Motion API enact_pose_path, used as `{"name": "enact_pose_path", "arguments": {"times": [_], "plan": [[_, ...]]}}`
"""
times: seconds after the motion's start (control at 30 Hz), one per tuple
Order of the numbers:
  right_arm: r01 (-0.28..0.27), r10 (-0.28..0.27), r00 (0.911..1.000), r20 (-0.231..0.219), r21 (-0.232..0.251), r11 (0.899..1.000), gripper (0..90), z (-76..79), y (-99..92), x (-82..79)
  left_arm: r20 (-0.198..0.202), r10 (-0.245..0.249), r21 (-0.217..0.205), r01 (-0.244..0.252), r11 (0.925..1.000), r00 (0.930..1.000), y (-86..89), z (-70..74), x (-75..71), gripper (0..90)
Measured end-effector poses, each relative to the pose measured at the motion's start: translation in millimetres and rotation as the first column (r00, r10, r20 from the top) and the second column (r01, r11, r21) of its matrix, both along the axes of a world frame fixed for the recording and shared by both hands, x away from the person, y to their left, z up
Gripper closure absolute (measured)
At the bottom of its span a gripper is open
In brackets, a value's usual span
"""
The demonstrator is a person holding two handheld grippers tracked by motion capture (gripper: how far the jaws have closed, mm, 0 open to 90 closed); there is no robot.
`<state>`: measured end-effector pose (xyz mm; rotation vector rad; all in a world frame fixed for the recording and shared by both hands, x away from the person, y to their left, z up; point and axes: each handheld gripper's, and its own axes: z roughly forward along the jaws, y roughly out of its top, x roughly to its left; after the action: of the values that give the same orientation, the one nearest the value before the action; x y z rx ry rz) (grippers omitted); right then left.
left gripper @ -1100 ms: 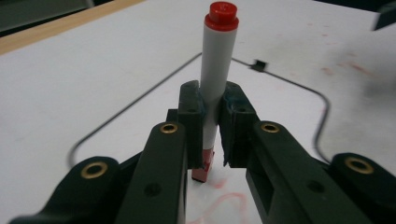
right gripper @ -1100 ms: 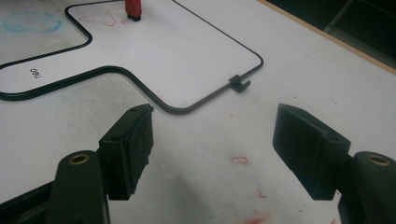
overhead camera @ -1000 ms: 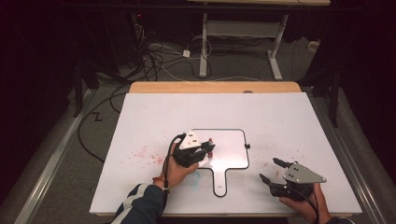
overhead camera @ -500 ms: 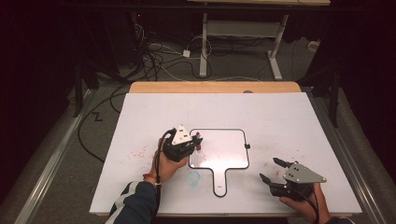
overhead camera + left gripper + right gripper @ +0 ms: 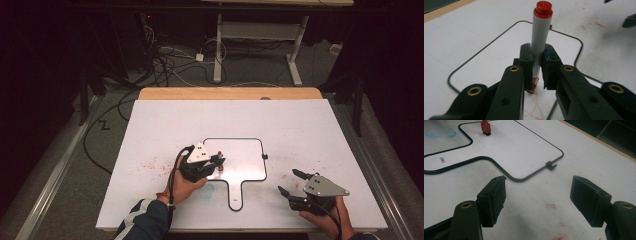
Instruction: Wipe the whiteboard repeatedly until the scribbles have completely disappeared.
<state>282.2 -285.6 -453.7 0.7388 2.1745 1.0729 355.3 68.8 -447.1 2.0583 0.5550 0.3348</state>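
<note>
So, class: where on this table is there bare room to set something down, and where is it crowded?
Free: the far strip between the whiteboard and the wooden edge, and the left side beyond the red smudges. Crowded: the board's near-left corner, where the left hand-held gripper grips a marker, and the near-right corner by the right hand-held gripper.

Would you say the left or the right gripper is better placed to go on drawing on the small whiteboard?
Left. The left gripper is shut on the red marker, tip at the whiteboard; the right gripper is open and empty, off the board.
</note>
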Motion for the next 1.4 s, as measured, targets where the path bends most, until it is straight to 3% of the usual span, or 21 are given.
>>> {"name": "enact_pose_path", "arguments": {"times": [0.1,0.23,0.4,0.53,0.67,0.77,0.87,0.93,1.03,1.1,1.23,1.3,1.4], "plan": [[0.002,-0.002,1.0,0.0,0.001,1.0,29.7,0.2,0.1,0.0,0.015,0.003,0.027,-0.003,0.9996,0.9999,2.0,1.6,1.2,78.9],[0.001,-0.001,1.0,0.003,0.0,1.0,29.7,0.4,-0.4,-0.1,0.01,0.071,0.02,-0.072,0.9972,0.9974,16.9,0.6,11.7,78.9],[0.0,0.0,1.0,-0.001,0.001,1.0,29.7,-0.1,-0.6,0.4,0.01,0.152,0.009,-0.152,0.9883,0.9883,35.2,-1.1,24.1,79.0],[-0.003,0.003,1.0,0.0,-0.002,1.0,29.8,0.1,0.2,-0.1,0.001,0.144,0.001,-0.144,0.9896,0.9896,34.2,-1.7,22.1,78.9],[-0.004,0.004,1.0,-0.002,-0.001,1.0,29.8,-0.1,-0.1,0.5,-0.035,0.076,-0.048,-0.078,0.9958,0.9965,22.4,-4.3,12.3,78.9],[-0.005,0.005,1.0,0.0,-0.002,1.0,29.8,0.2,0.5,0.1,-0.008,0.012,-0.023,-0.012,0.9997,0.9999,3.8,-3.1,0.1,78.9],[-0.006,0.006,1.0,0.0,-0.003,1.0,29.8,0.1,0.6,0.4,0.02,-0.038,0.002,0.038,0.9993,0.9991,-9.4,-2.1,-7.3,78.8],[-0.006,0.006,1.0,0.0,-0.002,1.0,29.8,0.2,0.7,0.0,0.021,-0.036,0.013,0.035,0.9993,0.9991,-9.1,-0.8,-6.2,78.9],[-0.004,0.004,1.0,0.001,-0.002,1.0,29.8,0.3,0.0,-0.1,0.025,0.03,0.029,-0.031,0.9991,0.9992,0.6,-0.3,1.5,78.9],[-0.004,0.004,1.0,0.001,-0.001,1.0,29.8,0.1,-0.5,0.2,0.029,0.088,0.029,-0.089,0.9956,0.9957,10.8,-1.0,9.6,78.9],[-0.005,0.005,1.0,0.0,-0.005,1.0,29.9,-0.2,0.3,0.3,-0.015,0.148,-0.038,-0.148,0.9883,0.9889,24.7,-5.1,21.8,78.9],[-0.009,0.009,1.0,-0.002,-0.006,1.0,29.9,-0.4,1.2,0.3,-0.02,0.138,-0.042,-0.139,0.9894,0.9902,22.8,-5.4,21.0,78.9],[-0.01,0.01,0.9999,-0.002,-0.007,1.0,29.9,-0.3,1.4,0.3,-0.016,0.064,-0.018,-0.064,0.9978,0.9978,13.1,-3.8,12.0,78.9]]}}
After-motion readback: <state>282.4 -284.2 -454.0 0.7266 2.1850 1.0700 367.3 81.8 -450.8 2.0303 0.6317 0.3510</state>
